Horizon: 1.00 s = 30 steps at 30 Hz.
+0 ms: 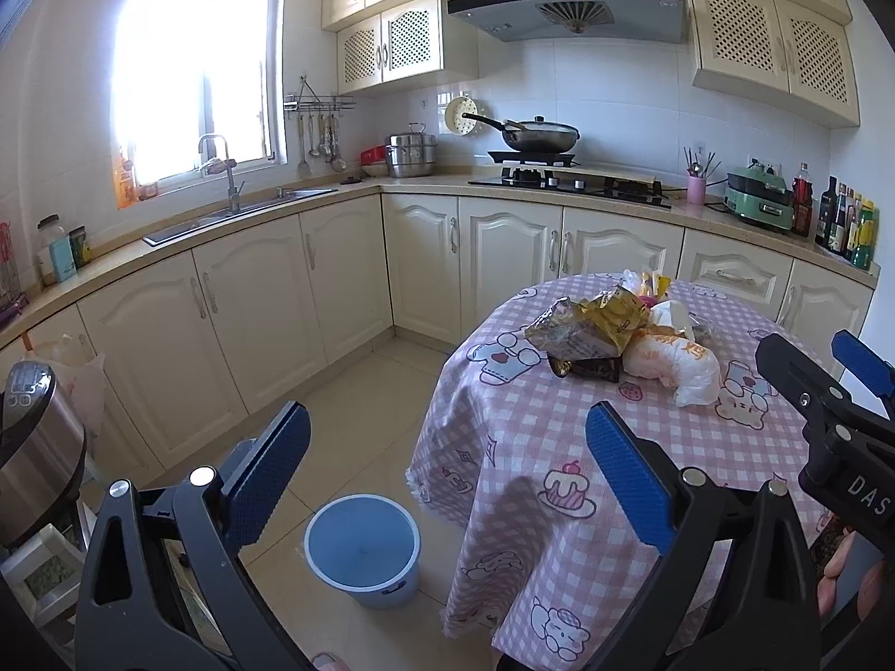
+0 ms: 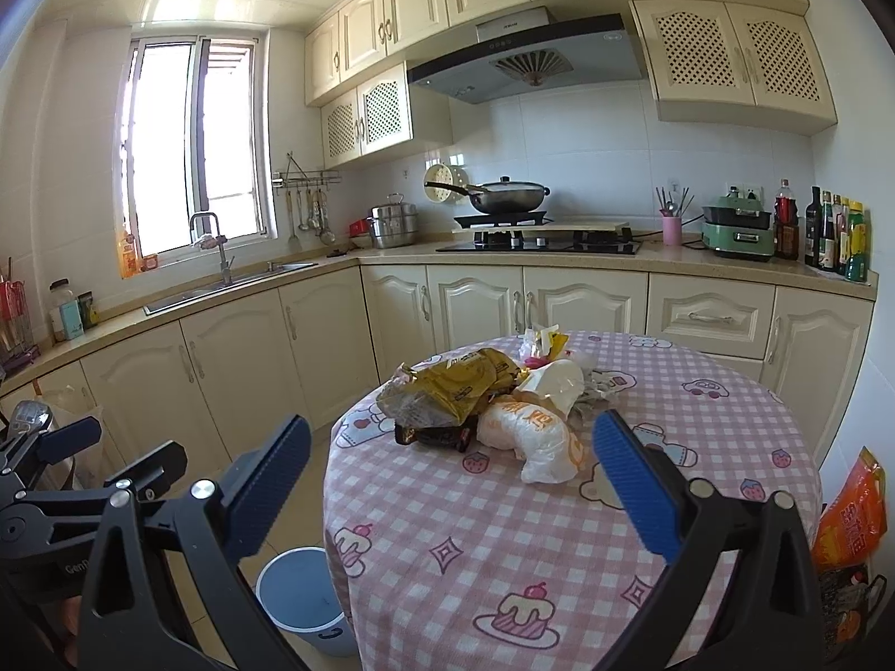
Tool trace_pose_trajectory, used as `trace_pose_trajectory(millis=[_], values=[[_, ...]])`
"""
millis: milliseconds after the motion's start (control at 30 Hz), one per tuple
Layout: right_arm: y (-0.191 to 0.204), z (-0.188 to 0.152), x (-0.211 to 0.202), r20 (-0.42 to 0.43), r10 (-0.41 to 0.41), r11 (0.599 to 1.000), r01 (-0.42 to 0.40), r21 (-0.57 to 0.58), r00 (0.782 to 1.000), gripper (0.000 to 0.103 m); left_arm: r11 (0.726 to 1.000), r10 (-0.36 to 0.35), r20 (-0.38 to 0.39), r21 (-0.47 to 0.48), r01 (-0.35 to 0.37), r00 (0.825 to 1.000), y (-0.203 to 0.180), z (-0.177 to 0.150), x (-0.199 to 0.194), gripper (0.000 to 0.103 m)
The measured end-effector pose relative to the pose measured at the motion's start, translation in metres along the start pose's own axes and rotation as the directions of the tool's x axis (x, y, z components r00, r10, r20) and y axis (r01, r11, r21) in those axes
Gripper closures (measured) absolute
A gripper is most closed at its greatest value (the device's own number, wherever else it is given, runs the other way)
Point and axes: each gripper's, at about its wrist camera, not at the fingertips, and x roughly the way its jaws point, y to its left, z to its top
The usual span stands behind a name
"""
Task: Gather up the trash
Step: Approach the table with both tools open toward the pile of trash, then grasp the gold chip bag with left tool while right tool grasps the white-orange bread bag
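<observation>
both tongs are being held released, clear of the table (image 2: 503,548). left tongs (image 1: 447,475) are being kept over the floor by the blue bin (image 1: 362,548). right tongs (image 2: 450,481) are being aimed at the trash pile (image 2: 492,408), which is lying on the checked cloth, untouched.

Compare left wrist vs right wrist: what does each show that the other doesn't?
Left wrist only: the blue bin's whole rim and inside, and the open right gripper at the edge of frame.
Right wrist only: an orange packet beside the table, and the left gripper at lower left.
Both: the trash pile on the checked tablecloth, with neither gripper holding anything.
</observation>
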Motion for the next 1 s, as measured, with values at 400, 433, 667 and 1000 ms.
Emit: trace_pose_trajectory(millis=[400, 433, 667, 1000], values=[[-0.017, 0.007, 0.046, -0.057, -0.005, 0.999, 0.007, 0.037, 0.998, 0.004, 1.000, -0.005, -0.058, 0.026, 0.007, 0.998, -0.013, 0.015, 0.041, 0.007], [-0.019, 0.008, 0.050, -0.062, -0.007, 0.999, 0.009, 0.043, 0.998, 0.004, 1.000, -0.009, -0.065, 0.026, 0.011, 0.998, -0.015, 0.016, 0.045, 0.007], [-0.042, 0.006, 0.078, -0.114, -0.026, 0.996, 0.036, 0.085, 0.993, 0.004, 0.998, -0.052, -0.111, 0.040, 0.056, 0.993, -0.028, 0.023, 0.074, 0.007], [-0.103, -0.003, 0.117, -0.200, -0.138, 0.972, 0.172, 0.159, 0.970, 0.004, 0.985, -0.158, -0.194, 0.038, 0.168, 0.968, -0.070, 0.030, 0.131, 0.007]])
